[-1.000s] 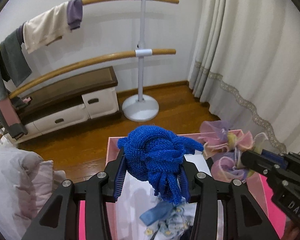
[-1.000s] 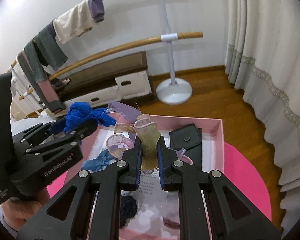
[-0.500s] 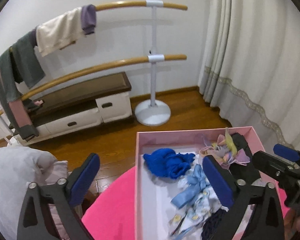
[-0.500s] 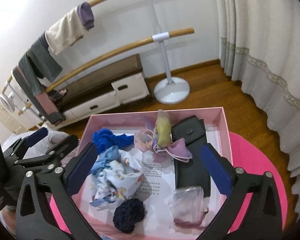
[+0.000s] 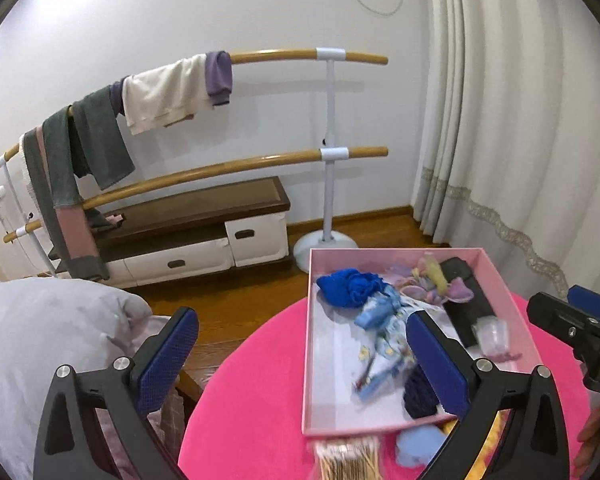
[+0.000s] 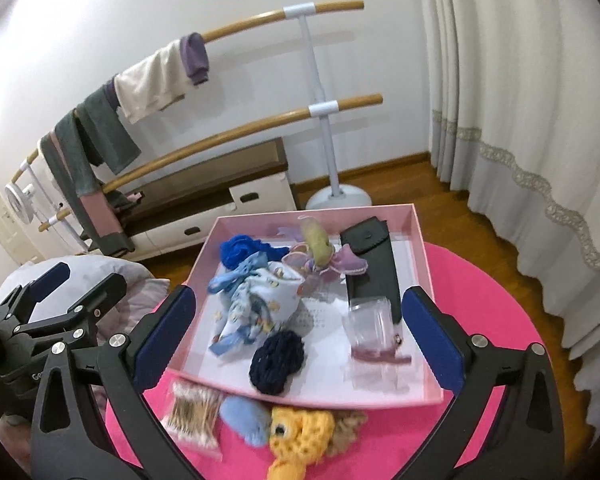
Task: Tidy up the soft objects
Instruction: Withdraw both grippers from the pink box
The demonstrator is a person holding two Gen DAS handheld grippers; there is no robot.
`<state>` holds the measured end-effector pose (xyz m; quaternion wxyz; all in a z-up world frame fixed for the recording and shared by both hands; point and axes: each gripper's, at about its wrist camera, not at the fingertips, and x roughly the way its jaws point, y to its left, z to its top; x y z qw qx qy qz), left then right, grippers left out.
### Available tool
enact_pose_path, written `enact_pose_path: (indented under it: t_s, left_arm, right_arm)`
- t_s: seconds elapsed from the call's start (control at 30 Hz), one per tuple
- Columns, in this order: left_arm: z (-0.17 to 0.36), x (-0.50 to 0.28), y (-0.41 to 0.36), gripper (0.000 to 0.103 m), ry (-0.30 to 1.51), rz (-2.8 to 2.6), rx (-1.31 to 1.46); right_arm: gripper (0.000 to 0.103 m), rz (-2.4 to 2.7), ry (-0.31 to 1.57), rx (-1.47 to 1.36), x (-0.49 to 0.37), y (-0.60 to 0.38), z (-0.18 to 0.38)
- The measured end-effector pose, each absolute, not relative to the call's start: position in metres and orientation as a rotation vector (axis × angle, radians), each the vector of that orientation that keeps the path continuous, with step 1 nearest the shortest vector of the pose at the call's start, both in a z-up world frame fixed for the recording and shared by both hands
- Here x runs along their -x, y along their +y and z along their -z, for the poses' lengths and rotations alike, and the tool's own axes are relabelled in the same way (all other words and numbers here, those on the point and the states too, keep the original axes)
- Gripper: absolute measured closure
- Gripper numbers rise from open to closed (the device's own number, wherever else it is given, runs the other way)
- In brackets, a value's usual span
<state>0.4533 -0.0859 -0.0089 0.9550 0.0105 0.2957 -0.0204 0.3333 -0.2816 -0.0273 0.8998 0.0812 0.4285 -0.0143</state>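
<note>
Tools first: my left tool (image 5: 302, 354) stands wide open with nothing between its 2 blue pads, and my right tool (image 6: 300, 334) is spread just as wide and also holds nothing.

Low in the frame of the right wrist view, the pink box (image 6: 422, 248) sits on the round pink desk (image 6: 484, 296). Inside it, toward the upper left corner, the bright blue knitted piece (image 6: 240, 250) lies against the light blue patterned cloth (image 6: 256, 304). Just right of them, the pastel purple and yellow bow (image 6: 320, 250) rests touching the black pouch (image 6: 374, 264) along the box's right side. Near the front wall lie the dark navy knitted ball (image 6: 276, 362) and, to its right, a clear plastic packet (image 6: 370, 320).

Outside the box, against its front wall on the desk, I see a packet of cotton swabs (image 6: 194, 410), a light blue soft piece (image 6: 244, 418), a yellow crocheted toy (image 6: 300, 432) and a tan fuzzy piece (image 6: 346, 426), all blurred.

From the left wrist view, the box (image 5: 500, 276) fills the lower right, and my right tool (image 5: 572, 316) shows at the right edge. A grey cushion (image 5: 40, 344) lies at lower left, and clothes (image 5: 160, 92) hang on the wooden rail (image 5: 280, 56) in the upper left.
</note>
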Motion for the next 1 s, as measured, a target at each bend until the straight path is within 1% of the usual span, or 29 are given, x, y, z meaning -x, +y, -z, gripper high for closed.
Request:
enact_pose_path:
  t_s: [0.2, 0.5, 1.0]
  left_arm:
    - [0.003, -0.37, -0.078, 0.0, 0.559, 0.05, 0.005]
    - [-0.004, -0.286, -0.069, 0.0, 0.521, 0.041, 0.038]
    - [-0.019, -0.21, -0.069, 0.0, 0.505, 0.025, 0.044]
  right_arm:
    - [0.0, 0.028, 0.834, -0.145, -0.29, -0.276, 0.005]
    - [0.0, 0.048, 0.758, -0.11, -0.232, -0.266, -0.023]
    - [0.0, 0.081, 0.678, -0.121, -0.16, -0.265, -0.047]
